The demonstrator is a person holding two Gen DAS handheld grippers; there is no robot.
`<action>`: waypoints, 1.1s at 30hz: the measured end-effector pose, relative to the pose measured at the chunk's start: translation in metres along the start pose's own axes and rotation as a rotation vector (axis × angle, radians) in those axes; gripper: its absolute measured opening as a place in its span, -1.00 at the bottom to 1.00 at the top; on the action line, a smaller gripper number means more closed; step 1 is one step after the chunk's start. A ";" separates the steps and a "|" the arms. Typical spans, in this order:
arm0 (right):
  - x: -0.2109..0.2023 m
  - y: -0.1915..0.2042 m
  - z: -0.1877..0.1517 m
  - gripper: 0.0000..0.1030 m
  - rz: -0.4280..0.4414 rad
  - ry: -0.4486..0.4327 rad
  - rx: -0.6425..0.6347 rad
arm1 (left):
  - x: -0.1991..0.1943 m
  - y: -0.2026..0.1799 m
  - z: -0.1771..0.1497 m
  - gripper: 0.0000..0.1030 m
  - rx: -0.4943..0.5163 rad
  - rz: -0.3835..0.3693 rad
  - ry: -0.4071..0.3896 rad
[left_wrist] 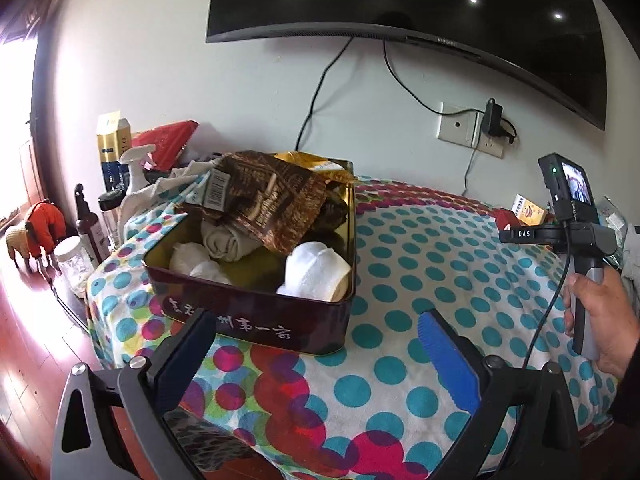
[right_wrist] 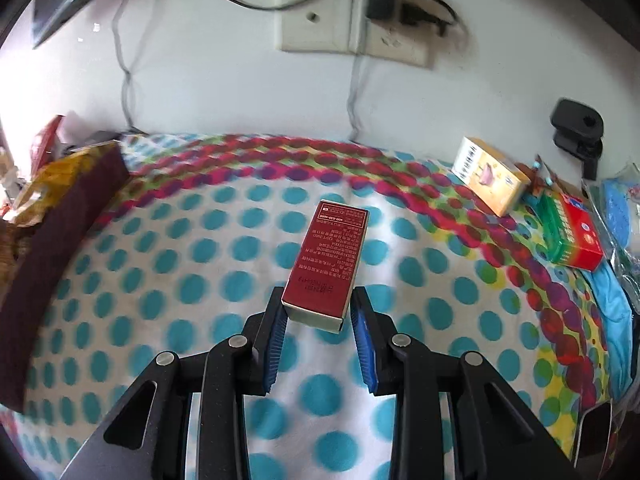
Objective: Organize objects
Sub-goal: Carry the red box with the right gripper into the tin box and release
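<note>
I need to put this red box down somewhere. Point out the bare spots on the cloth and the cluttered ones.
Free: the wide dotted tablecloth between the dark-red metal tin on the left and the yellow carton and green-red carton on the right. Crowded: inside the tin, the bottles left of it, and the right edge. The right gripper grips the red cardboard box.

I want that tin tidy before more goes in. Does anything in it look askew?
Yes. In the tin, a brown packet lies tilted across the rolled socks, one end poking over the rim. It isn't tucked in like the rest.
</note>
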State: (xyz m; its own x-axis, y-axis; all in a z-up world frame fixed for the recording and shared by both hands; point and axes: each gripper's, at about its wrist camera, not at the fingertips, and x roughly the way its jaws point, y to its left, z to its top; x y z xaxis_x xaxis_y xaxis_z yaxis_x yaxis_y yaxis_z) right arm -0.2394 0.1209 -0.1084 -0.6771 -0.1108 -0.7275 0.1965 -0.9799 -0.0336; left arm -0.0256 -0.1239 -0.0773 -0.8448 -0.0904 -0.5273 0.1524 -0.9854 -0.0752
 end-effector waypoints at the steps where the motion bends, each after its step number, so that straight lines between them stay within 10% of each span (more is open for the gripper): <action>1: -0.006 0.010 0.003 -0.42 0.018 -0.009 -0.012 | -0.002 0.000 0.001 1.00 0.000 0.006 -0.005; 18: -0.102 0.218 0.026 -0.42 0.310 -0.105 -0.340 | -0.013 0.049 -0.012 1.00 -0.101 0.160 0.106; 33: -0.048 0.299 -0.021 -0.42 0.329 0.063 -0.523 | 0.002 0.076 -0.018 1.00 -0.193 0.206 0.175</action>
State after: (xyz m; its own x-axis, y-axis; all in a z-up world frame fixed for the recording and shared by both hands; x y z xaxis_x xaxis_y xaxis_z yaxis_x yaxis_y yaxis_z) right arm -0.1330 -0.1633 -0.0976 -0.4818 -0.3678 -0.7954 0.7204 -0.6830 -0.1205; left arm -0.0064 -0.1967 -0.0999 -0.6879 -0.2429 -0.6840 0.4198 -0.9019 -0.1019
